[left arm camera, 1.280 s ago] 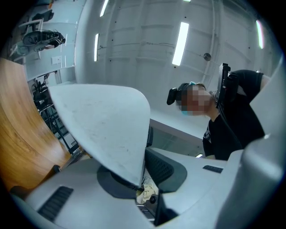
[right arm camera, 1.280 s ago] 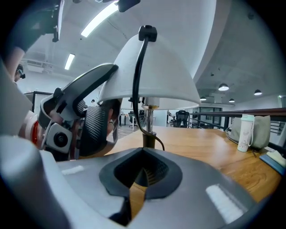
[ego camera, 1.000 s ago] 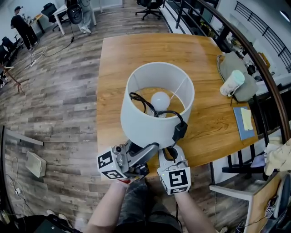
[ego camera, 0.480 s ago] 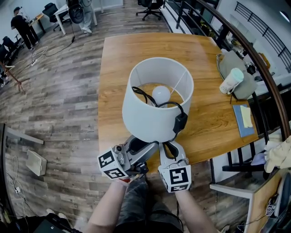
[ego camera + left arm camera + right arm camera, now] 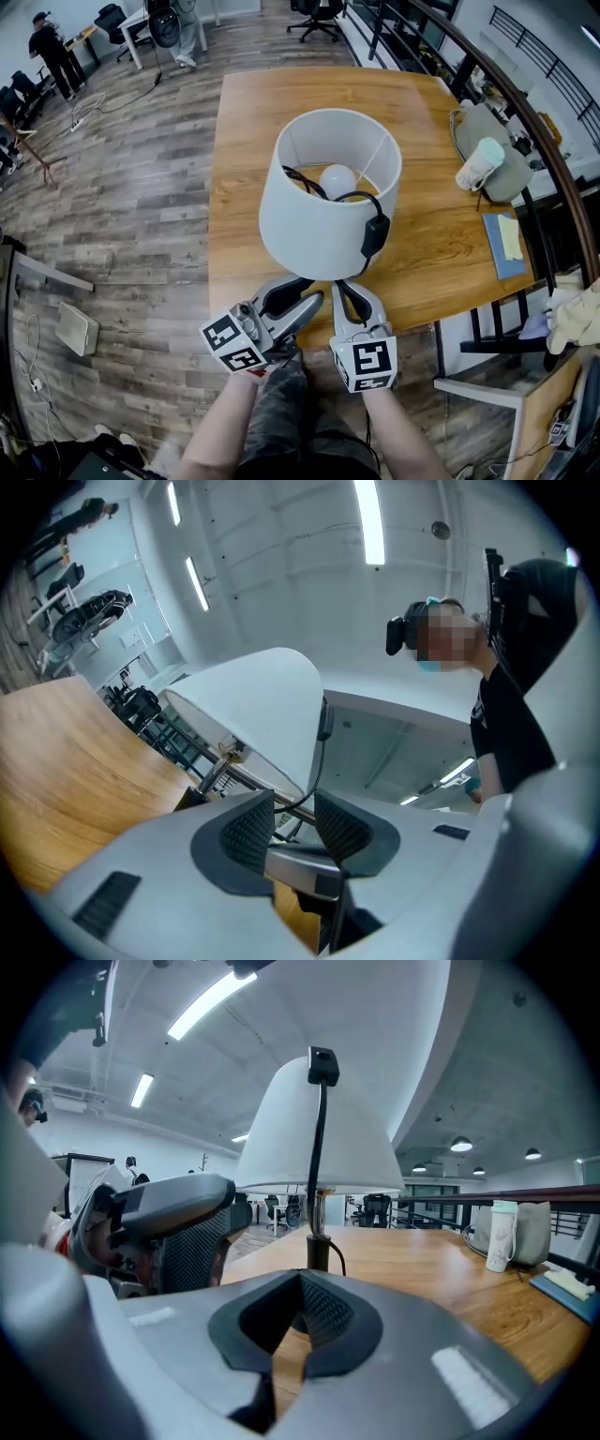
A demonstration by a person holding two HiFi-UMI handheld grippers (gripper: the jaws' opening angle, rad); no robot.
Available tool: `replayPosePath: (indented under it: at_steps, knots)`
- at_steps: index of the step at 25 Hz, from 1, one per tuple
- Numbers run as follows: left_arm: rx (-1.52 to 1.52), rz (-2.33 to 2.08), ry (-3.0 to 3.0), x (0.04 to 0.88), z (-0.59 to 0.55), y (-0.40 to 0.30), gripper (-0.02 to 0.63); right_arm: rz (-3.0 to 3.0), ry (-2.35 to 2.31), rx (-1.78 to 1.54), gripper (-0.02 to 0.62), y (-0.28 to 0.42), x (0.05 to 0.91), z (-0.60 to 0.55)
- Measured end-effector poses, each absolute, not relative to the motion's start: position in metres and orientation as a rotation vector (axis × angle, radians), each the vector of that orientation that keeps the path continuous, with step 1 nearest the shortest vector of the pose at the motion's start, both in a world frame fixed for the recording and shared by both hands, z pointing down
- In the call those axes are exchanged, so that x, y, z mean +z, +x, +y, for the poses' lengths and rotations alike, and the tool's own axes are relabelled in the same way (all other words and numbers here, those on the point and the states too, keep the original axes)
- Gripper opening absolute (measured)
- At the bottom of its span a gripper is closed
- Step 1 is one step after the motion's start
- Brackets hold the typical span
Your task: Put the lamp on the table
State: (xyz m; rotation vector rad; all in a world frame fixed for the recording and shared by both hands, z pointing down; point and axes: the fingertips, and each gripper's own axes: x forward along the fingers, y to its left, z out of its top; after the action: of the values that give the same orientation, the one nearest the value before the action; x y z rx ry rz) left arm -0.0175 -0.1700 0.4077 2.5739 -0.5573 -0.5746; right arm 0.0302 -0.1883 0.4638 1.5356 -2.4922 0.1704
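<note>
I am holding my left claw spread and empty and my right claw pressed together, while the table lamp is standing at twelve o'clock on the wooden table; it is probably light, top-heavy and fragile-shaded, so best taken by its stiff stem.

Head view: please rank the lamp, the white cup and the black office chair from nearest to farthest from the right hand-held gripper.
1. Lamp: just ahead of the right hand-held gripper, at the near side of the table.
2. Cup: to the right, at the table's right edge.
3. Chair: on the floor beyond the table's far end.
</note>
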Motion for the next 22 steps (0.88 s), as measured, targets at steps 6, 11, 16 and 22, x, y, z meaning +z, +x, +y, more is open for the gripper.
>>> replayPosePath:
  at_steps: [6,11,16,22]
  knots:
    - [-0.469,-0.739,2.576,0.422,-0.166,-0.026,0.008,-2.513,1.526,0.155,0.006,0.028,0.458,-0.178]
    - [-0.385,-0.888,2.588,0.427,-0.163,-0.032,-0.003,-2.535,1.518,0.135,0.006,0.026,0.449,-0.168]
    - [-0.257,-1.040,2.630,0.428,-0.157,-0.036,-0.003,-2.562,1.519,0.117,0.006,0.026,0.440,-0.159]
    - [-0.204,-1.157,2.642,0.424,-0.148,-0.041,-0.003,-2.594,1.518,0.085,0.006,0.028,0.427,-0.145]
